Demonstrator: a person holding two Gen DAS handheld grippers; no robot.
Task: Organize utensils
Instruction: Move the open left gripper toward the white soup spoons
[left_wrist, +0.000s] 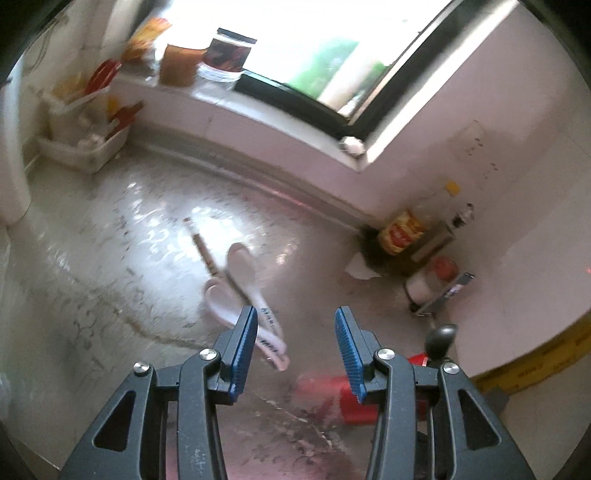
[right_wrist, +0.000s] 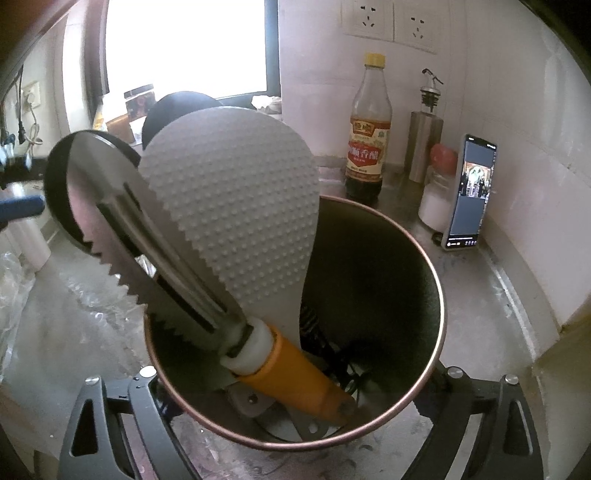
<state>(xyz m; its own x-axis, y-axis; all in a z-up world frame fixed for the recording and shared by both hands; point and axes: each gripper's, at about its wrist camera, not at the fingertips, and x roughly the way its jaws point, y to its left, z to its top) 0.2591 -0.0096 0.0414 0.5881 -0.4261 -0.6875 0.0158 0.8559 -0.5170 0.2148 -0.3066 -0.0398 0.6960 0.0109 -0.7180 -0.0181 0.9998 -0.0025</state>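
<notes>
Left gripper (left_wrist: 295, 328) hangs over the bench (left_wrist: 110, 240), fingers (left_wrist: 245, 350) spread with nothing between them, aimed down at 2 white ceramic soup spoons (left_wrist: 240, 269) that lie crossed with a chopstick (left_wrist: 201, 243) on the bench, just ahead of the left fingertip. View is motion-blurred, so exact overlap of spoon handles is hard to read. Step in hand looks like picking the next loose utensil for the holder. To do it well: square the fingers across 1 spoon handle, not the pile, come down low enough that both pads clear the bench, close on the narrow handle, lift straight so the other spoon and chopstick are not dragged. Glazed ceramic will likely slip, so grip mid-handle, firm. Right gripper (right_wrist: 295, 424) sits around the base of the utensil holder cup (right_wrist: 406, 277); fingertips hidden behind the rim, cannot tell whether they press it or stand clear. Inside the cup: grey dimpled rice paddle (right_wrist: 236, 199), serrated steel turner with orange handle (right_wrist: 295, 373), black ladle behind. Cup is near a vinegar bottle (right_wrist: 369, 147); keep the cup steady for the drop-in.
</notes>
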